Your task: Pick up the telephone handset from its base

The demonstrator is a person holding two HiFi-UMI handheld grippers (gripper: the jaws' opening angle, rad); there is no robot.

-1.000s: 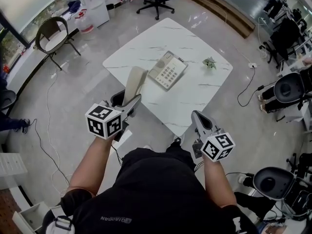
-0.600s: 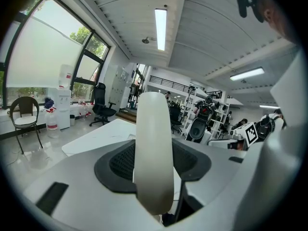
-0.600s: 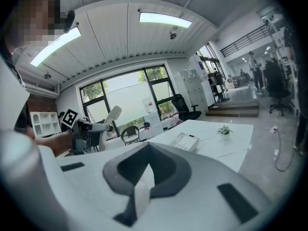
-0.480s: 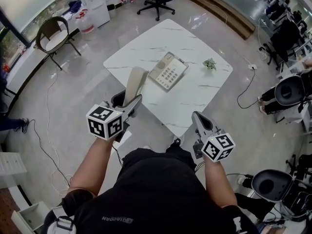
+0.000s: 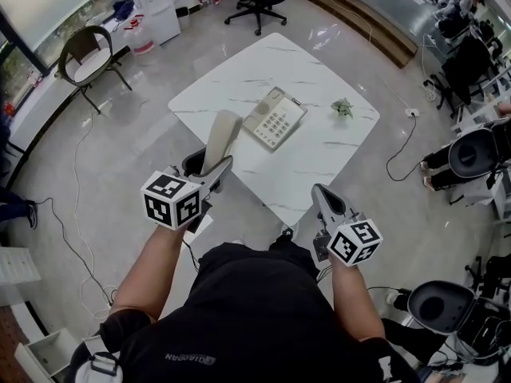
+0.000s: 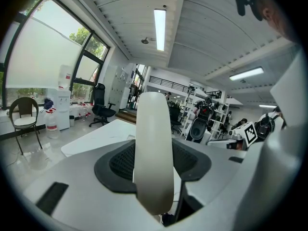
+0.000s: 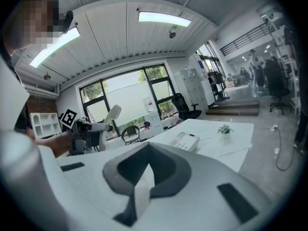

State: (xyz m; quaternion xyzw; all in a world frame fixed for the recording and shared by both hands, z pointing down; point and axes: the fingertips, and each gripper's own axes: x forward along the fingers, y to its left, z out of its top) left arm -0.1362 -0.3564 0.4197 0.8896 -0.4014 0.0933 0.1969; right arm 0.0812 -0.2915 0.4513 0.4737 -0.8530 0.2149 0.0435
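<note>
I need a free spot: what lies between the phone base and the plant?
Only bare white marble tabletop, seen in the head view, between the beige telephone base and the small green plant.

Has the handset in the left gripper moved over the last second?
No. The handset, held in the left gripper, sits in the same place against the telephone base and the near edge of the table.

The room was bright and evenly lit: ceiling strip lights (image 6: 160, 29) glowed overhead, and daylight came through tall windows (image 7: 126, 97) beyond the table (image 5: 239, 78). Glare sheened the floor (image 5: 331, 32) off the table's far corner. Shadows beneath the table were faint. Both gripper views bowed strongly, with dark corners. The handset (image 6: 153, 153), close to the lens, looked soft.
</note>
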